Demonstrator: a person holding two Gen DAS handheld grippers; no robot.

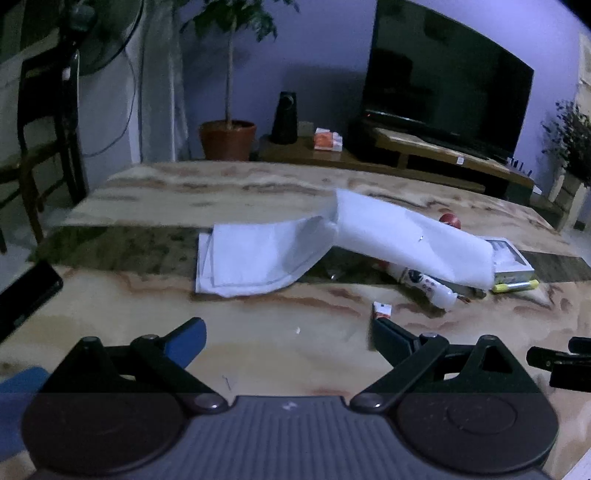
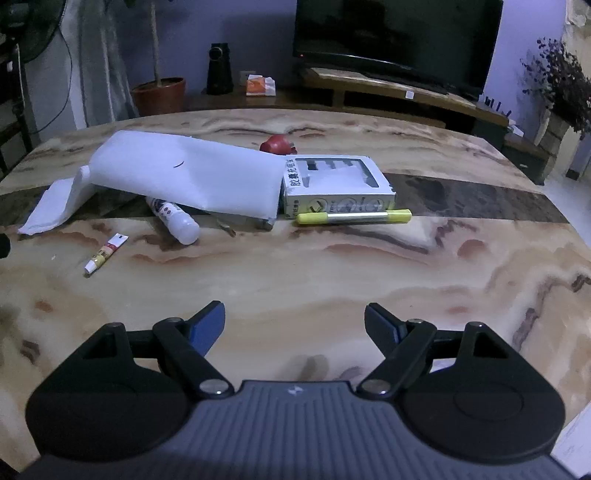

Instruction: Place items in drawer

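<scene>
The left gripper (image 1: 288, 341) sits nearest its camera, jaws wide and empty above bare desk (image 1: 147, 306). The right gripper (image 2: 294, 325) is likewise spread wide with nothing between its blue pads.

Only the left view shows a dark phone-like slab (image 1: 26, 291) at the desk's left edge and a piece of black hardware (image 1: 565, 362) at the right edge. It sees the tube (image 1: 382, 309) just beyond its right finger. Only the right view shows the box (image 2: 338, 184) in full, its windowed top up, with the marker (image 2: 354, 217) lying along its front side. There the tube lies well apart to the left.

A white sheet (image 2: 184, 171) drapes over the bottle (image 2: 177, 221) and touches the box; a red object (image 2: 279, 144) peeks out behind it. No drawer can be made out in either view.

The desk is marbled in cream and brown with 1 dark band across it. Behind stand a TV (image 2: 399, 33), a potted tree (image 1: 228, 138), a speaker (image 1: 285, 118) and a fan (image 1: 99, 33). The room is dim.
</scene>
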